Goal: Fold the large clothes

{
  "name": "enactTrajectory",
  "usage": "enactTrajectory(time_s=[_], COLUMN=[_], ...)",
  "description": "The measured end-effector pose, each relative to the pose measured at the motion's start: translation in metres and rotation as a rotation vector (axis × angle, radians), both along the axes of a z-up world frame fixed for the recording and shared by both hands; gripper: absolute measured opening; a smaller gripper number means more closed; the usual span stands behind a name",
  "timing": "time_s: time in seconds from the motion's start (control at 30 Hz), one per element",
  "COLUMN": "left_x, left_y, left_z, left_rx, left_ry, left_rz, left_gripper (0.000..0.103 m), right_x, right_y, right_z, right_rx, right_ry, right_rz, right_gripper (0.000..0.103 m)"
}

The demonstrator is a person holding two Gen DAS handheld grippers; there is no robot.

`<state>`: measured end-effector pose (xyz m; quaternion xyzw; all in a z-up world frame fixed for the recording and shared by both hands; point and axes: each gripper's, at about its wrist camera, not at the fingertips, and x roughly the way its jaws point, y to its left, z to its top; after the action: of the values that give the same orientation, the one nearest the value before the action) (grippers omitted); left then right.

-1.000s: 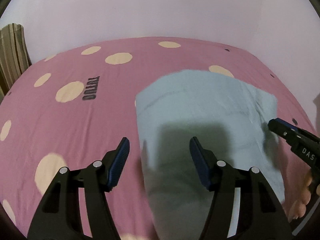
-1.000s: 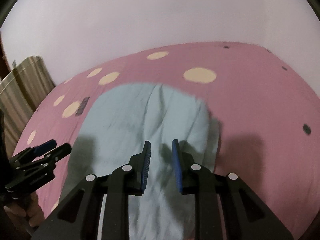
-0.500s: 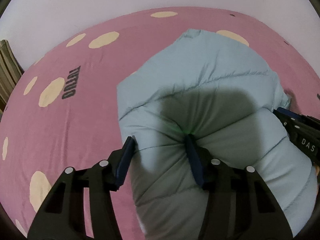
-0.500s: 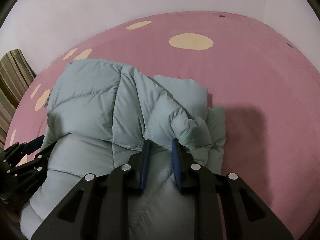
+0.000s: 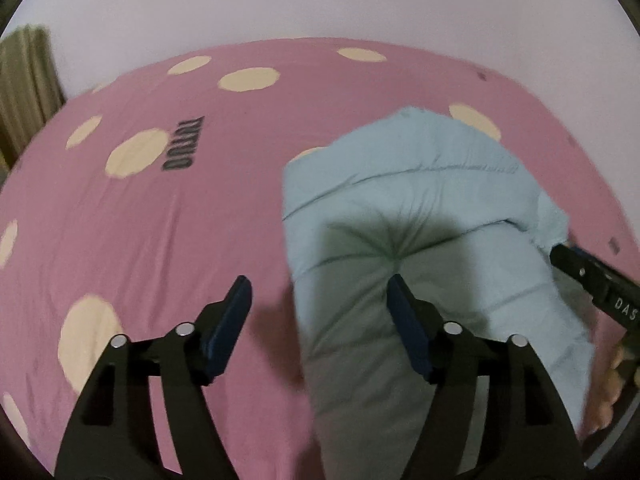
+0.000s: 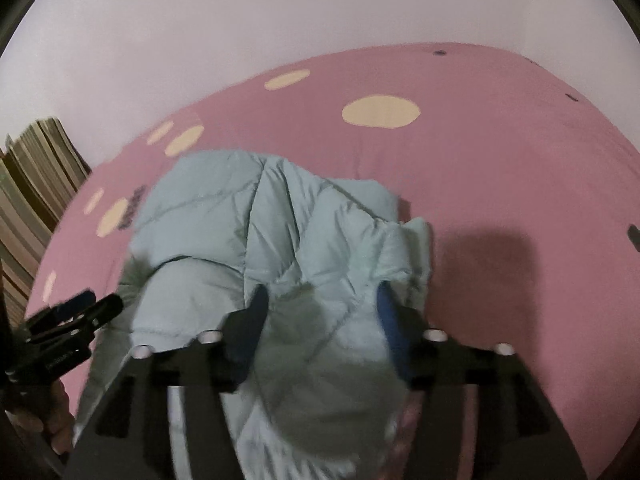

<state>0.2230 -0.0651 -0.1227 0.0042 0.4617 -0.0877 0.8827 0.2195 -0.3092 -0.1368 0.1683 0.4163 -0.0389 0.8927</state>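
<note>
Pink, cream-spotted bedding carried the pale blue padded jacket, which lay folded over at centre right of the left wrist view. Both the left claw and the right claw were opening, pads clear of the fabric, so neither held anything. The puffy fill appeared likely to spring the fold open, and the right claw's pads, flanking a bulge, could snag it if lifted.

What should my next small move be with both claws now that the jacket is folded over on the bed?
Probably lift both clear. The left claw and right claw are opening, pads off the pale blue padded jacket, which lies doubled on the pink bedspread.
</note>
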Motion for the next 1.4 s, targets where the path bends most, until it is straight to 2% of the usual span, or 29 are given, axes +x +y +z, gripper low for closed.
enactTrajectory(time_s=[0.13, 0.33, 0.53, 0.8, 0.93, 1.1, 1.23, 1.4], left_x=[-0.023, -0.042, -0.034, -0.023, -0.017, -0.011, -0.011, -0.009], left_y=[0.015, 0.018, 0.016, -0.003, -0.002, 0.002, -0.001, -0.005], left_z=[0.001, -0.010, -0.014, -0.030, -0.042, -0.057, -0.057, -0.059], left_rx=[-0.071, -0.123, -0.234, -0.254, -0.293, -0.373, -0.356, -0.352], left_ry=[0.020, 0.030, 0.074, 0.103, 0.137, 0.194, 0.179, 0.175], left_rz=[0.017, 0.028, 0.009, -0.052, -0.064, -0.070, -0.092, -0.103], left_gripper=[0.080, 0.081, 0.083, 0.087, 0.088, 0.086, 0.082, 0.078], right_x=[-0.019, -0.034, -0.034, -0.028, -0.025, -0.025, -0.028, -0.031], right_y=[-0.006, -0.007, -0.010, -0.010, -0.013, -0.010, -0.007, -0.001], right_z=[0.006, -0.006, -0.023, -0.043, -0.053, -0.055, -0.055, -0.055], right_rx=[0.032, 0.081, 0.156, 0.221, 0.259, 0.248, 0.234, 0.245], right_ry=[-0.005, 0.031, 0.061, 0.093, 0.097, 0.091, 0.081, 0.065], right_rz=[-0.002, 0.015, 0.016, 0.022, 0.022, 0.026, 0.023, 0.028], right_gripper=[0.061, 0.063, 0.071, 0.077, 0.080, 0.079, 0.077, 0.062])
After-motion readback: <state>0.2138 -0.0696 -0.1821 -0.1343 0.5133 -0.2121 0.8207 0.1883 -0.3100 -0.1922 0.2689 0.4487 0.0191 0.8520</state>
